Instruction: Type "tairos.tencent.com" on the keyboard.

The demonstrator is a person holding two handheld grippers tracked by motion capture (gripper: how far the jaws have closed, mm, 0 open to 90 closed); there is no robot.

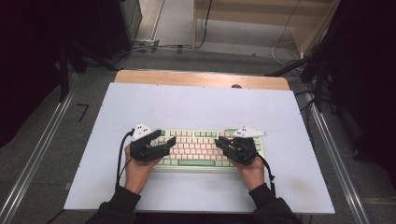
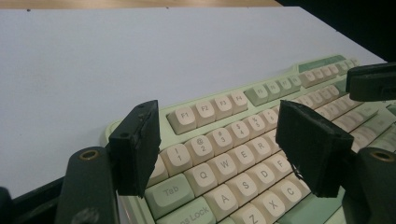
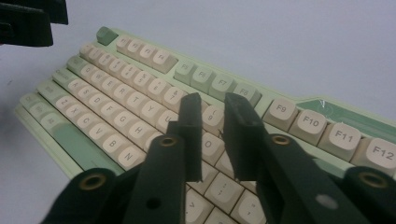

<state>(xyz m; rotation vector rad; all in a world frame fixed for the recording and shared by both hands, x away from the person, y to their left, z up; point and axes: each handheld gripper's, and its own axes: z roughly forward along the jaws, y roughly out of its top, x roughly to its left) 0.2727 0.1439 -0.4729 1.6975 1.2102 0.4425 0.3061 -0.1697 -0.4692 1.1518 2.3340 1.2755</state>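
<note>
A pale green keyboard (image 1: pixel 201 149) with cream keys lies on the white board (image 1: pixel 201 105), near its front. My left gripper (image 1: pixel 166 138) hovers over the keyboard's left end, and in the left gripper view its jaws (image 2: pixel 217 149) stand wide open above the number and letter keys (image 2: pixel 243 154), holding nothing. My right gripper (image 1: pixel 220 142) is over the keyboard's right half. In the right gripper view (image 3: pixel 212 135) its jaws stand close together with a narrow gap, just above the keys (image 3: pixel 116 93). Nothing is pinched between them.
The white board rests on a wooden table (image 1: pixel 201 78) whose far edge shows behind it. Metal rails (image 1: pixel 37 154) run along both sides on the floor, with cables and dark stands beyond. The person's hands and dark sleeves (image 1: pixel 119 203) come in at the front edge.
</note>
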